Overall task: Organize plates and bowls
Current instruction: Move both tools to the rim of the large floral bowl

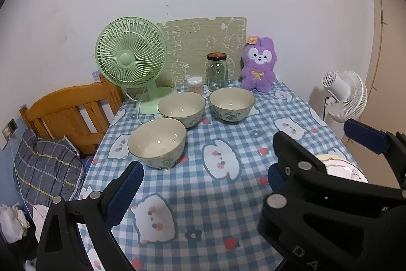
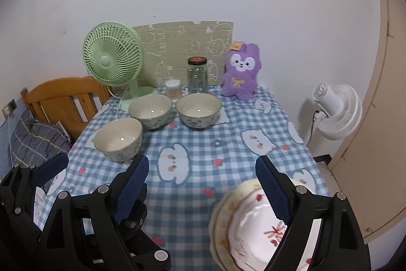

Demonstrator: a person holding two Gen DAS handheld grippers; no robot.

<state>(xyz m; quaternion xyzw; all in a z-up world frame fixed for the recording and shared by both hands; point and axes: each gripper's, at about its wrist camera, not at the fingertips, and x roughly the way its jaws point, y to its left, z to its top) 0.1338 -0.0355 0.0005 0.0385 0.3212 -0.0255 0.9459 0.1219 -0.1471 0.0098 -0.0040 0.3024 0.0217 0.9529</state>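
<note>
Plates (image 2: 253, 227) lie stacked on the bench (image 2: 203, 177) directly beneath the right gripper (image 2: 201, 184), whose fingers (image 2: 272, 192) stand wide apart above the stack, gripping nothing; the stack looks set down and let go. Ahead of the fingers, three bowls (image 1: 157, 141) sit apart in a loose cluster, seemingly still to be nested. Left gripper (image 1: 203, 182) hangs with fingers (image 1: 127, 192) likewise apart and empty, nearest the closest bowl.
</note>
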